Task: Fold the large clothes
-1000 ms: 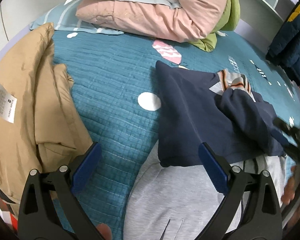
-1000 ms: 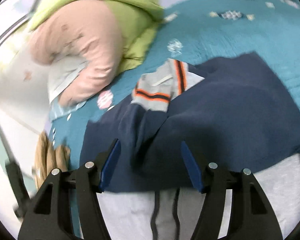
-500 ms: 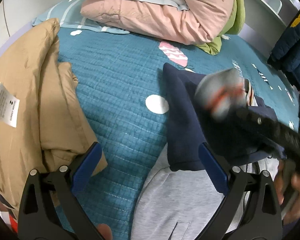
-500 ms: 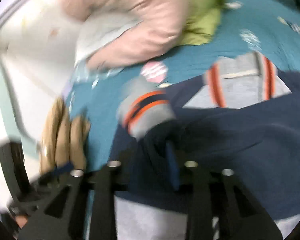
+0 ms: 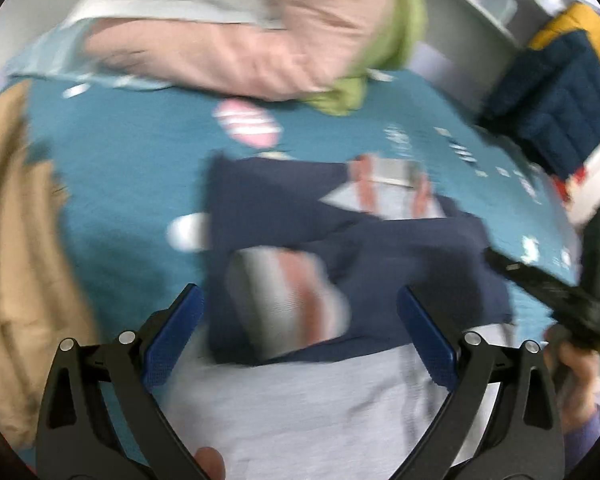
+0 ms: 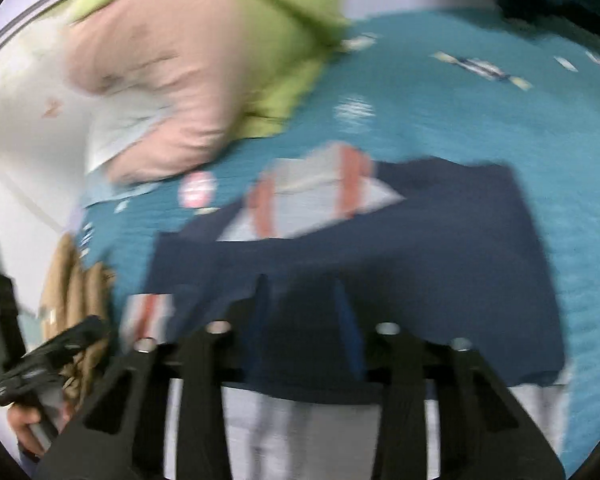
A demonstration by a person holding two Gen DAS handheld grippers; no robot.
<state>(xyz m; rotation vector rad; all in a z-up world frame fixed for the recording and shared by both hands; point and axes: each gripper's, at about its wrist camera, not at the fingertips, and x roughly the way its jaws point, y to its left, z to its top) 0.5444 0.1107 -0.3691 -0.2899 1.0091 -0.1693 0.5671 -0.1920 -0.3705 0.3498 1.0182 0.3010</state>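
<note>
A navy and grey sweatshirt (image 5: 400, 256) lies on the teal bedspread (image 5: 132, 168), navy upper part folded over the grey lower part (image 5: 320, 412). One sleeve lies across the navy part, its grey cuff with orange stripes (image 5: 288, 300) at the left. The striped collar (image 5: 392, 188) shows at the far end. My left gripper (image 5: 298, 340) is open and empty above the garment. My right gripper (image 6: 302, 320) has its jaws partly closed around the navy sleeve (image 6: 300, 340). The garment (image 6: 440, 248) fills the right wrist view. Both views are blurred.
A tan jacket (image 5: 16, 280) lies at the left of the bed. Pink and green bedding (image 5: 268, 40) is piled at the head. A navy and yellow puffer jacket (image 5: 560, 100) hangs at the right.
The right gripper has carried the sleeve across the navy part and laid its striped cuff at the left. The left gripper has shifted right over the garment, still open.
</note>
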